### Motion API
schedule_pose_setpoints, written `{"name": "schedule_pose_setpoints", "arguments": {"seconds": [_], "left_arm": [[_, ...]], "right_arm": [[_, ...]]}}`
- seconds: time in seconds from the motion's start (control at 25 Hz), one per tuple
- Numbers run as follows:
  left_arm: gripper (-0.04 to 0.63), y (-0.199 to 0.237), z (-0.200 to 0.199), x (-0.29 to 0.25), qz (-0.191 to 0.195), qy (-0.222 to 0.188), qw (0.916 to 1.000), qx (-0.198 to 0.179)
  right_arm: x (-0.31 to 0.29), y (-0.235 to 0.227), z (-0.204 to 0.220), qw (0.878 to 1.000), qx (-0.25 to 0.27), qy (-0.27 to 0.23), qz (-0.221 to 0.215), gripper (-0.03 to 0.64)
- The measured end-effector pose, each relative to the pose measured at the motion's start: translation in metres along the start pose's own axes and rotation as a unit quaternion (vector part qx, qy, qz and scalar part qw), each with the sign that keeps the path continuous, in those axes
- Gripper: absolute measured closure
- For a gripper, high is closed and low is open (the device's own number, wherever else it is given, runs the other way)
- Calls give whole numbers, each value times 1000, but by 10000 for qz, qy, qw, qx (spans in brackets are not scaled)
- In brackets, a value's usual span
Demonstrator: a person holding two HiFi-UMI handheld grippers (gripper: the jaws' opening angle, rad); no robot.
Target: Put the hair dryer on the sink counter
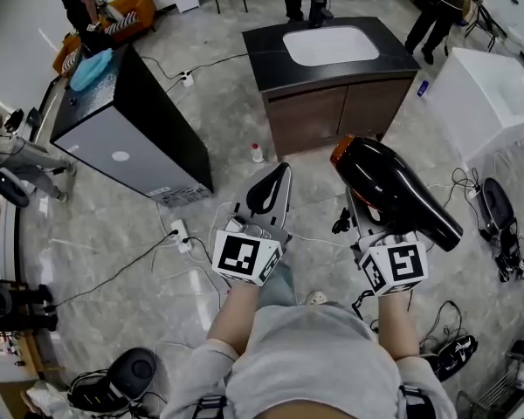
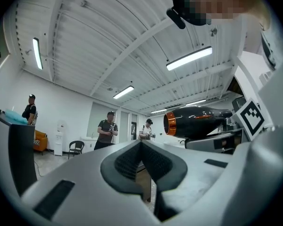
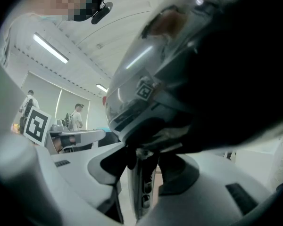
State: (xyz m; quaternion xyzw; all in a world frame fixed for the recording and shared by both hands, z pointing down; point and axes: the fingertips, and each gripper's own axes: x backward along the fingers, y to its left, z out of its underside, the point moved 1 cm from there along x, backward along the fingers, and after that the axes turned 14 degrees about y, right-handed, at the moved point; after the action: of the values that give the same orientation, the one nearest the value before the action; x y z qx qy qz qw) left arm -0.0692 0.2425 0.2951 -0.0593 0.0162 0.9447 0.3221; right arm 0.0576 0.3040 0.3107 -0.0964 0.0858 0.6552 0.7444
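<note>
Carry | hair dryer [image 1: 393,186] well short of sink counter [image 1: 266,51], handle clamped in right gripper [image 1: 367,212] | left gripper [image 1: 269,190] closed on nothing | advice: grip firmly, approach level, aim for counter's bare dark top beside basin [image 1: 332,44]

Bright strip lights [image 2: 188,58], fisheye edges — right gripper view blurred

White left gripper [image 1: 279,173], grey T-shirt [image 1: 323,356]
</note>
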Motion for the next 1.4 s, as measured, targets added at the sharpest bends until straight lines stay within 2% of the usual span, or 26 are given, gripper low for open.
{"name": "schedule_pose_setpoints", "arguments": {"seconds": [0.32, 0.72, 1.12, 1.4], "left_arm": [[583, 73, -11, -59, 452, 73, 9988, -148], [583, 152, -16, -105, 888, 66, 9958, -205], [583, 184, -5, -147, 1172, 114, 9929, -140], [583, 193, -7, -185, 1046, 124, 9943, -138]], "right_arm": [[-79, -10, -25, 9985, -187, -67, 514, 425], [-160, -2, -47, 9957, -319, -84, 862, 425], [-203, -11, -44, 9936, -390, 46, 1064, 423], [-231, -44, -50, 9944, -332, 23, 1006, 425]]}}
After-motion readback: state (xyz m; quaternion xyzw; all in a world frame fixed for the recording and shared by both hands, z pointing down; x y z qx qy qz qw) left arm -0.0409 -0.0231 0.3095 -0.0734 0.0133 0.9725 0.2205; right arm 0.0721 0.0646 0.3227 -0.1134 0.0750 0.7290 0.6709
